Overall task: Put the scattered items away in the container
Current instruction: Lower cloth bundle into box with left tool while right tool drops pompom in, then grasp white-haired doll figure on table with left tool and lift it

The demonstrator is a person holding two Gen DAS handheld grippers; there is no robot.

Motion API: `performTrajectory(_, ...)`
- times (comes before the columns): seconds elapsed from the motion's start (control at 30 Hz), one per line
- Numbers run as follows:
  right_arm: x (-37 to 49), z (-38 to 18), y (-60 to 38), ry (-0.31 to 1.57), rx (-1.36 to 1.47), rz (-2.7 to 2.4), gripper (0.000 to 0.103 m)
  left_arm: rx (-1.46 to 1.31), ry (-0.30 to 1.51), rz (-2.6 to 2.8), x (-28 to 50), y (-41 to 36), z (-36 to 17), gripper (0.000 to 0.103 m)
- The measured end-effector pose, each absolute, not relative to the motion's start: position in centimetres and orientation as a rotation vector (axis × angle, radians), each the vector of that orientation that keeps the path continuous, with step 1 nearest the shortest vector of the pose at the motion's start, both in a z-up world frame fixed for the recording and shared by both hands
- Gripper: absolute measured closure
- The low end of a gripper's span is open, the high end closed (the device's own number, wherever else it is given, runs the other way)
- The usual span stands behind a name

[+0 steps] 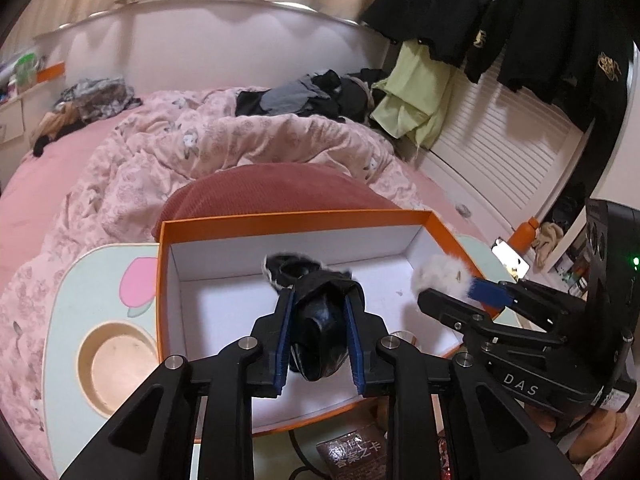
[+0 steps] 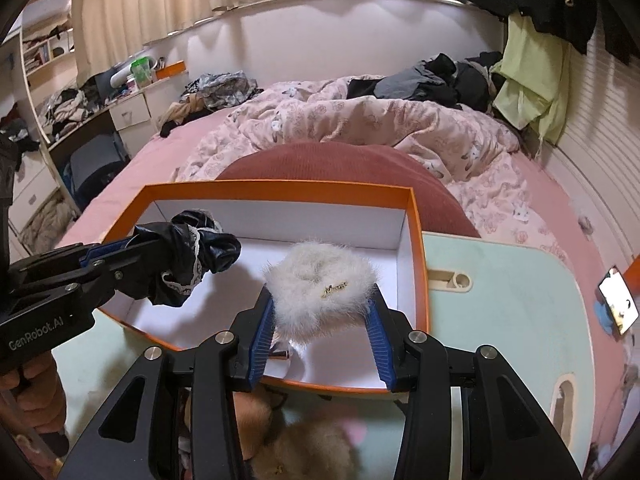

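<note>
Both grippers are black linkage frames with silver bolts and ribbed blue pads: left gripper (image 1: 320,320) marked "GenRobot.AI", right gripper (image 2: 322,322) marked "DAS", green light glowing.

Left tongs (image 1: 318,326) and right tongs (image 2: 322,322) angled downward, each clamped.

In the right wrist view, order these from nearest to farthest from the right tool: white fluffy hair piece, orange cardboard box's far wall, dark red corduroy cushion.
1. White fluffy hair piece, between the right tool's pads.
2. Orange cardboard box's far wall, beyond it.
3. Dark red corduroy cushion, behind the box.
</note>
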State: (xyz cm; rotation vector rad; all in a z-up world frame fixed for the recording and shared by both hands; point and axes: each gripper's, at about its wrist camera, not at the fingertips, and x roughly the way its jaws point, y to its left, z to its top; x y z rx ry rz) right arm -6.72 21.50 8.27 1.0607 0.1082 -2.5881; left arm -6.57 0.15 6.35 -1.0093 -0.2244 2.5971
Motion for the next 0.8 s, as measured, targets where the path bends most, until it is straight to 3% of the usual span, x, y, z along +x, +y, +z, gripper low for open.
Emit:
performTrajectory(0.1,-6.6,8.6,21.3,0.123,1.056,-2.599,0.055,-0.995,-0.261,2.589,-6.4,-0.4,6.6,0.059)
performTrajectory(0.27,-6.1,9.5,21.5,0.118,1.036,-2.652,0.038,-0.939,-0.291,2.587,-5.0,-1.3,7.7,0.055)
performTrajectory(0.5,-2.6,11.0,21.9,0.099,0.993,-2.639,0.038,-0.875,-0.139,2.621,0.7,-0.9,9.1,0.027)
performTrajectory(0.6,0.0,11.1,22.5,0.075,0.997,-2.608,0.036,-0.876,-0.095,2.568,4.1,-0.9,8.6,0.025)
performTrajectory(0.67,2.0,10.5,23.1,0.059,1.025,-2.585,0.029,-0.909,-0.097,2.544,5.9,-1.0,7.8,0.024)
performTrajectory(0.8,4.8,8.0,23.7,0.077,1.105,-2.544,0.028,-0.982,-0.092,2.561,8.9,-1.2,5.2,0.023)
